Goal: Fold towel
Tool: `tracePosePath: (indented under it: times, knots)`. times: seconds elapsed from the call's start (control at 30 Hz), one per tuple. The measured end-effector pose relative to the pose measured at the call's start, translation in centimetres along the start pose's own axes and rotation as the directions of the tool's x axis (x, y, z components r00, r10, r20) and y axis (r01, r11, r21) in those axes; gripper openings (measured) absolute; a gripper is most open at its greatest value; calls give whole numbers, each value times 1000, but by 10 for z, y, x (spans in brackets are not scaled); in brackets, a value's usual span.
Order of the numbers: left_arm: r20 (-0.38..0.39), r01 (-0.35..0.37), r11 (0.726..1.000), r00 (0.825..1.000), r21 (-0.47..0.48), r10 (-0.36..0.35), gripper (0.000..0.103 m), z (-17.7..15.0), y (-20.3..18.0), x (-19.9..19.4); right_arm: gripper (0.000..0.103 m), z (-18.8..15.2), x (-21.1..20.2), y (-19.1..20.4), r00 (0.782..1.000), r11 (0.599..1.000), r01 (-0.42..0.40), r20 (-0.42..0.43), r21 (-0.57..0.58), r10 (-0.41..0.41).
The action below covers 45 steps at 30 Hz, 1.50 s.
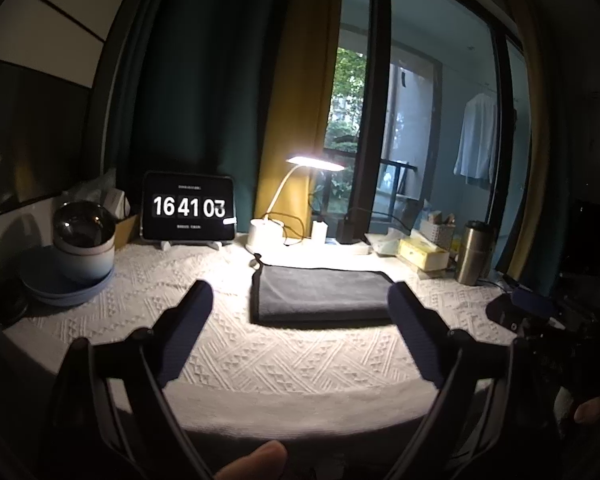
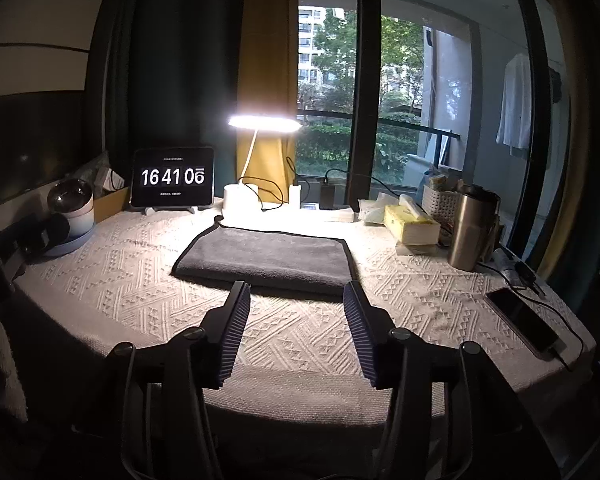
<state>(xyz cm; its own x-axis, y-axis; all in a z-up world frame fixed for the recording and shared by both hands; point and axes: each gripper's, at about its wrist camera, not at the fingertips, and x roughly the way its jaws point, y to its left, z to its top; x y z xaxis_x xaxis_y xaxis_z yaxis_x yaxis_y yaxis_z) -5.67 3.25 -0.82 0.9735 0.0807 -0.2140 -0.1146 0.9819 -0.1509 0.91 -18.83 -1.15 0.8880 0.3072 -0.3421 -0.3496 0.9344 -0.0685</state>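
Fingertip (image 1: 256, 460) at bottom edge of left wrist view, closest to lens. Ahead of it, left gripper (image 1: 300, 296): both fingers spread wide, nothing between them, held above the near part of the table (image 1: 280, 364). Right gripper (image 2: 296, 292): fingers parted, moderately wide, empty, tips just short of the towel's near edge.

Towel (image 2: 264, 256): one, dark grey, folded into a flat rectangle, lying mid-table on the white patterned cloth, just in front of the lamp (image 2: 240, 200) base. Long axis runs left–right across the table; thick folded edge faces the grippers. Small loop tab at its far left corner.

View differences: right wrist view shows a phone (image 2: 520, 324) with cable at the table's right edge; not visible in left wrist view. Left wrist view shows the right gripper's body at its right margin, plus a second fingertip there. Clock tablet (image 1: 188, 206) seconds digits differ between views.

Counts: one lamp, one tablet, one steel tumbler (image 2: 470, 232), one yellow tissue box (image 2: 410, 222), one stack of bowls (image 1: 82, 252) at left; number in stack unclear.
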Motion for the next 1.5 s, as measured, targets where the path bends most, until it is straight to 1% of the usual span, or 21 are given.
tracePosePath:
  times: [0.2,1.5]
  knots:
    - [3,-11,1000,1000,-4,11,92,0,0,0,52,0,1,-1,1000,1000,-3,-5,1,3]
    - [-4,-12,1000,1000,6,12,92,-1,-3,3,52,-2,1,0,1000,1000,-6,-9,1,6]
